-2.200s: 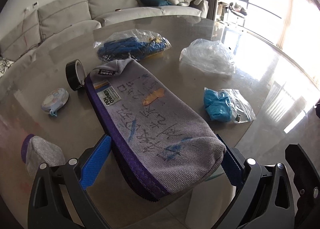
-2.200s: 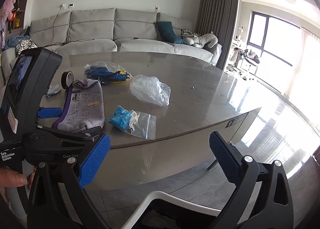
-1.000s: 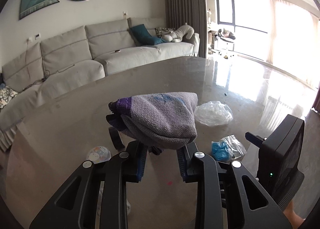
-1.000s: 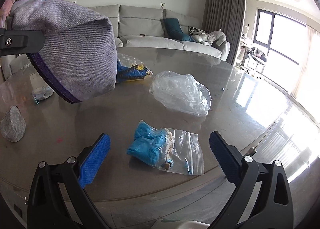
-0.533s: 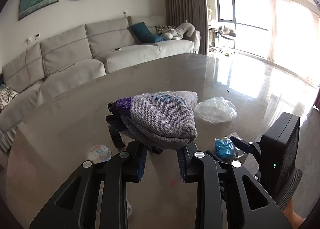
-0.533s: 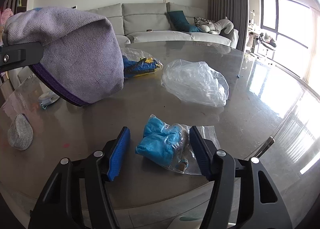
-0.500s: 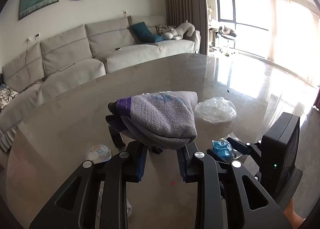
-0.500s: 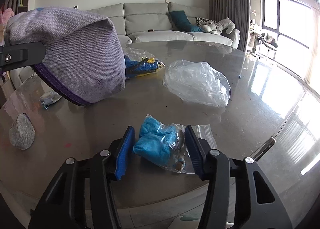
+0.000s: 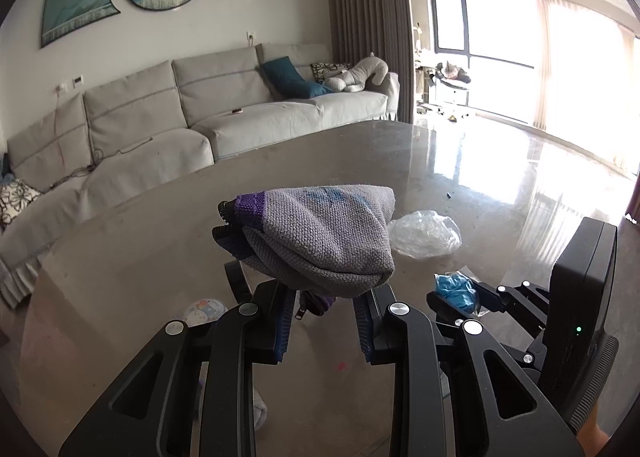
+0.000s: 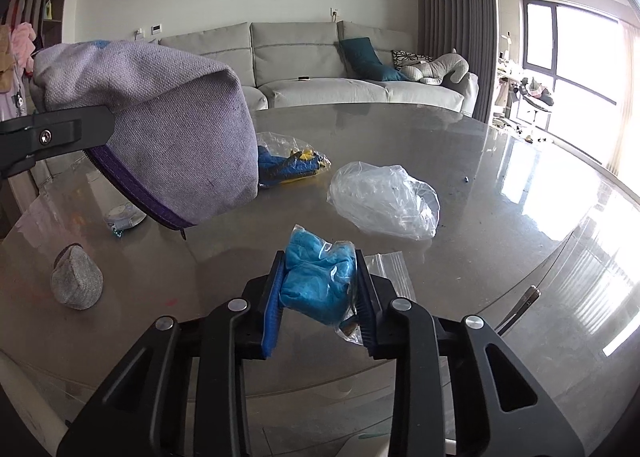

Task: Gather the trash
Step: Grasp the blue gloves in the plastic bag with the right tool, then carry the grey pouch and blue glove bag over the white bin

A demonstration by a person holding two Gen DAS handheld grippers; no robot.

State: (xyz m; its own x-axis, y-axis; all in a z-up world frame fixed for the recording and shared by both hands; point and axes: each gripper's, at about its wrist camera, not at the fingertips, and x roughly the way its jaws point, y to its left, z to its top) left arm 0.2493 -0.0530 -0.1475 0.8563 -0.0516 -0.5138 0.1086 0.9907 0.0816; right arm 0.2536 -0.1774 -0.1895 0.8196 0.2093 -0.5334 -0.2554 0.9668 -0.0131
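My left gripper (image 9: 325, 323) is shut on a grey fabric pouch (image 9: 320, 239) with a purple zip edge and holds it above the table; the pouch also shows at the upper left of the right wrist view (image 10: 160, 133). My right gripper (image 10: 320, 293) is shut on a clear zip bag with blue stuffing (image 10: 320, 277), just above the table's near edge. It also shows at the right of the left wrist view (image 9: 456, 291). A crumpled clear plastic bag (image 10: 384, 201) lies on the table beyond it.
A glossy grey table (image 10: 500, 217) carries a clear bag with blue and yellow contents (image 10: 288, 165), a small grey pouch (image 10: 76, 281), a round patterned disc (image 9: 204, 311) and a black tape roll (image 9: 236, 281). A grey sofa (image 9: 200, 117) stands behind.
My right gripper has closed on the bag with blue stuffing and raised it slightly. The left gripper still holds the grey pouch in about the same place.
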